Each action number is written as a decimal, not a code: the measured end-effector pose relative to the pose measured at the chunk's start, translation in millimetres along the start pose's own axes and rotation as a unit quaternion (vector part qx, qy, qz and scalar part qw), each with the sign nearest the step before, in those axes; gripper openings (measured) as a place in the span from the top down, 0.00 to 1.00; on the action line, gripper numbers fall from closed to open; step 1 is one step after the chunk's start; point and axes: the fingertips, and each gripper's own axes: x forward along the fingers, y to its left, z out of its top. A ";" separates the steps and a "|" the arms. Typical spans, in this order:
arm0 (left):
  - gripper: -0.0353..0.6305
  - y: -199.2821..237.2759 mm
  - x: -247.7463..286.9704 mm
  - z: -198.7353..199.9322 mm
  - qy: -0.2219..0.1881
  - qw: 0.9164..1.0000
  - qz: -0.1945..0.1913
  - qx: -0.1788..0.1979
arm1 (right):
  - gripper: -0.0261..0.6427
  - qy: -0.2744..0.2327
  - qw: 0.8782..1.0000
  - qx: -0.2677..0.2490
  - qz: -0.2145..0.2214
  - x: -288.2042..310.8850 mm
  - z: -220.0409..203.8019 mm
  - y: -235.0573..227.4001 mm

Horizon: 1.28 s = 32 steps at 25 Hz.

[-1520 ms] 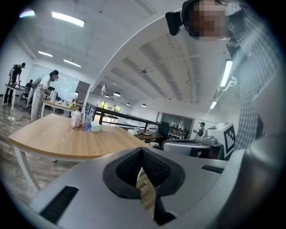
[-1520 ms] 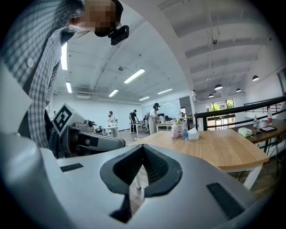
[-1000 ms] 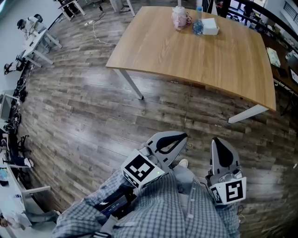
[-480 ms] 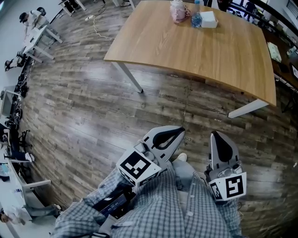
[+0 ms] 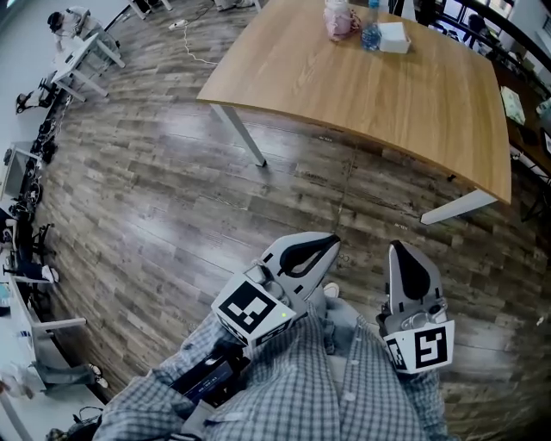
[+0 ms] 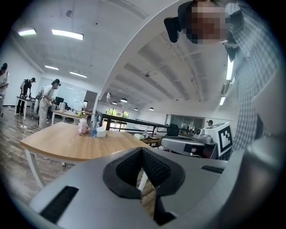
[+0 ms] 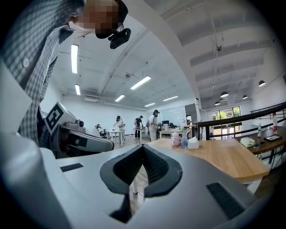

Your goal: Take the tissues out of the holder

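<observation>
Grey checked cloth (image 5: 301, 388) fills the bottom of the head view, and both tools are held close against it. The left gripper (image 5: 331, 242) has its jaws pressed together with nothing between them. The right gripper (image 5: 399, 250), just beside it, is closed and empty too; each gripper view shows the ribbed pads meeting at the tips. Beyond them lies dark plank floor (image 5: 172, 198), then a pale wooden table (image 5: 387, 103). At its far edge, well apart from both grippers, stands the white tissue holder (image 5: 394, 36), with a clear bottle (image 5: 370, 33) just beside it and a pink object (image 5: 337, 17) next along.
</observation>
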 end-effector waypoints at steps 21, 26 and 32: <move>0.94 -10.0 10.0 -1.5 -0.007 1.000 0.017 0.002 | 0.94 -0.011 1.000 -0.007 -0.022 -20.9 -0.2 -23.1; 0.94 -4.5 8.4 -0.3 -0.007 1.000 0.028 -0.001 | 0.94 -0.025 1.000 0.011 -0.002 -18.2 3.0 -20.8; 0.94 5.4 21.9 1.2 -0.005 1.000 0.024 -0.008 | 0.94 -0.012 1.000 0.001 -0.007 -8.8 1.4 -28.5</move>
